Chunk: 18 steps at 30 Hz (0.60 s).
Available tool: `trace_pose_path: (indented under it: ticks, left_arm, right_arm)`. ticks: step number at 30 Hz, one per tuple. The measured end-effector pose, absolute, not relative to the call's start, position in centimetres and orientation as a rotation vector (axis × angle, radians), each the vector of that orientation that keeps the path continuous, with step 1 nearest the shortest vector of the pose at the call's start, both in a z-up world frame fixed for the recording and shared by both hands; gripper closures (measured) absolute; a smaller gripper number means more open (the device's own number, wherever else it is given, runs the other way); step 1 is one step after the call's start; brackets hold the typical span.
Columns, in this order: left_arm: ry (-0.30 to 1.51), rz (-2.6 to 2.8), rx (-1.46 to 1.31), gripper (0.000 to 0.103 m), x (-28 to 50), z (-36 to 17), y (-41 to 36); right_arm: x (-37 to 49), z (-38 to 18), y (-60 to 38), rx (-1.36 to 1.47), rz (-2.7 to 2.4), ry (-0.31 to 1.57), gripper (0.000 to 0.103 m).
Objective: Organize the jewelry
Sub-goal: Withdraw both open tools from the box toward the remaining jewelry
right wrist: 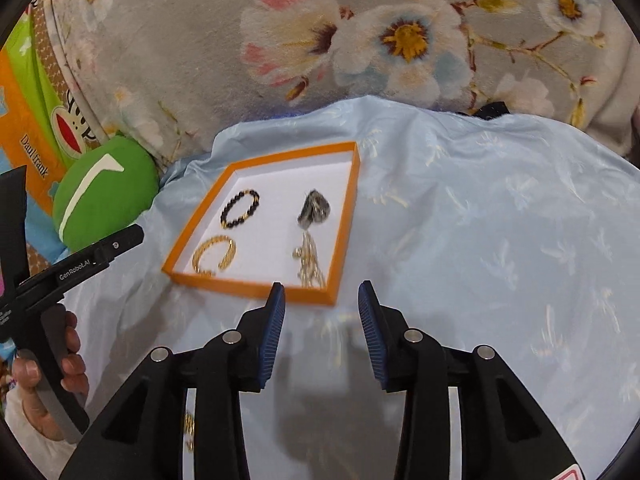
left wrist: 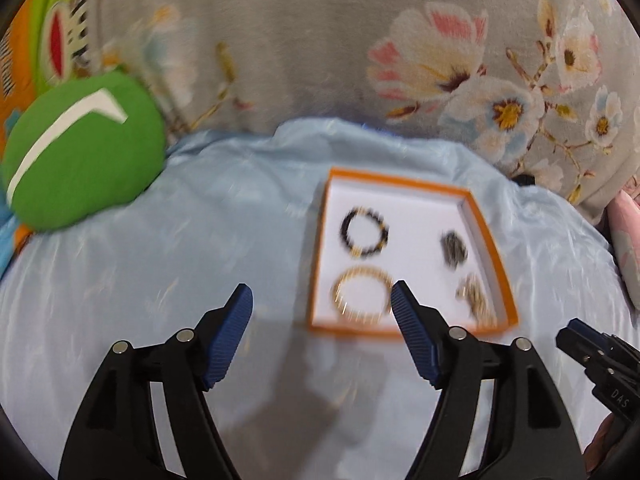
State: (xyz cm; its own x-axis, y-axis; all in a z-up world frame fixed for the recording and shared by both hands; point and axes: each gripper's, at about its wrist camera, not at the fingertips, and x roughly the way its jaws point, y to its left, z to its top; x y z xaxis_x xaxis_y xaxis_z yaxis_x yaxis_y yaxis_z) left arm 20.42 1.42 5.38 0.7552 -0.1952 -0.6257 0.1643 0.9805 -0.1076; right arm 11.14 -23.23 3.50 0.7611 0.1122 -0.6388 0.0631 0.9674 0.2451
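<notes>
Both pairs of fingers are spread with nothing between them. The left gripper (left wrist: 322, 300) stands wide apart, its right fingertip in line with the near edge of the gold bangle (left wrist: 362, 294), though whether it touches I cannot tell; that view is blurred. The right gripper (right wrist: 321, 300) is parted less widely and hangs just short of the tray's near rim, over bare cloth.

Out from there sits the orange tray (right wrist: 256, 289), shallow and white inside, resting on a pale blue satin cloth (right wrist: 480, 220). Four pieces lie in it, well apart from one another: a black bead bracelet (right wrist: 240, 208) at the far left, the gold bangle near left, a dark bundled piece (right wrist: 314, 207) at the far right, and a tangle of gold chain (right wrist: 309, 262) near right.

Judging by this, the sorting looks mostly or wholly done: every piece I can see on the cloth is in the tray. One small gold glint (right wrist: 189, 428) shows low between the right gripper's arms; it may be a stray piece, but it is too hidden to tell.

Beyond are a green cushion (left wrist: 80, 152) and a grey flowered blanket (left wrist: 300, 40).
</notes>
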Motion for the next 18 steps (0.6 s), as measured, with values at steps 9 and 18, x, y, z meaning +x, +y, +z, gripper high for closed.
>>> trace_pose_path:
  ticks: [9,18]
  left_arm:
    - [0.767,-0.190,-0.064,0.034,10.7,1.4,3.8]
    - [0.785,-0.194,-0.050,0.033,6.9,0.2,3.1]
  right_arm:
    - [2.2,0.0,-19.2,0.227,-0.003,0.780,0.064]
    - [-0.2,-0.4,-17.9,0.272,-0.003,0.776,0.064]
